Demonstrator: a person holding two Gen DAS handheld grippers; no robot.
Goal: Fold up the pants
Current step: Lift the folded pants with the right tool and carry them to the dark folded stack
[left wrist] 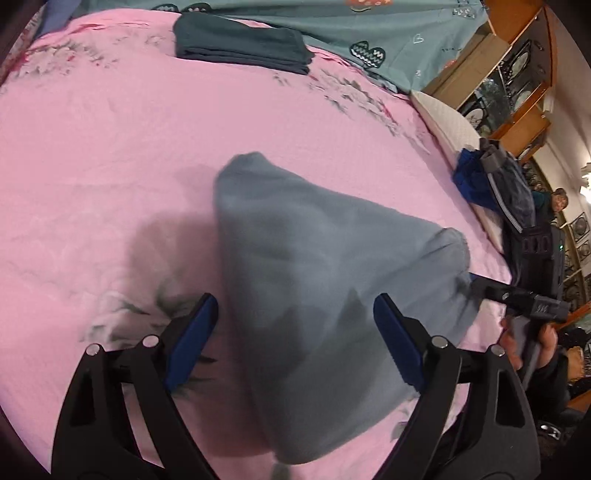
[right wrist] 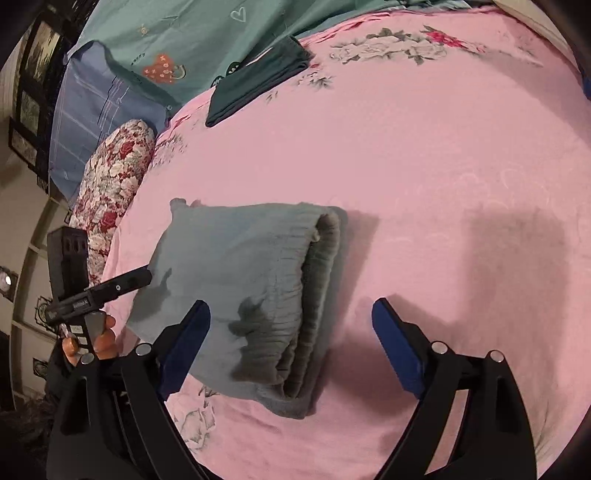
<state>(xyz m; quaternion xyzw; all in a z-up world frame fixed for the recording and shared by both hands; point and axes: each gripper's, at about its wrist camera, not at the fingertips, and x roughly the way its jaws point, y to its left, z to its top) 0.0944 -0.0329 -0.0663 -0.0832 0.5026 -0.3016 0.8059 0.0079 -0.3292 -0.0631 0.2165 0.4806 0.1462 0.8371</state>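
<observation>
The grey-blue pants (right wrist: 243, 273) lie folded into a thick bundle on the pink bedsheet (right wrist: 424, 155), their stacked folded edges facing right. They also show in the left wrist view (left wrist: 314, 280), blurred. My left gripper (left wrist: 295, 332) is open and empty just above the bundle. My right gripper (right wrist: 291, 339) is open and empty, its jaws spread over the near end of the bundle. The left gripper also shows in the right wrist view (right wrist: 110, 288), at the bundle's left edge. The right gripper shows in the left wrist view (left wrist: 517, 295), at the bundle's right edge.
A dark green folded garment (left wrist: 240, 42) lies at the far side of the bed. A teal quilt (right wrist: 177, 33), a blue pillow (right wrist: 92, 118) and a floral bolster (right wrist: 114, 177) lie beyond. A clothes pile (left wrist: 498, 184) sits at the bed's right edge near wooden shelves (left wrist: 517, 74).
</observation>
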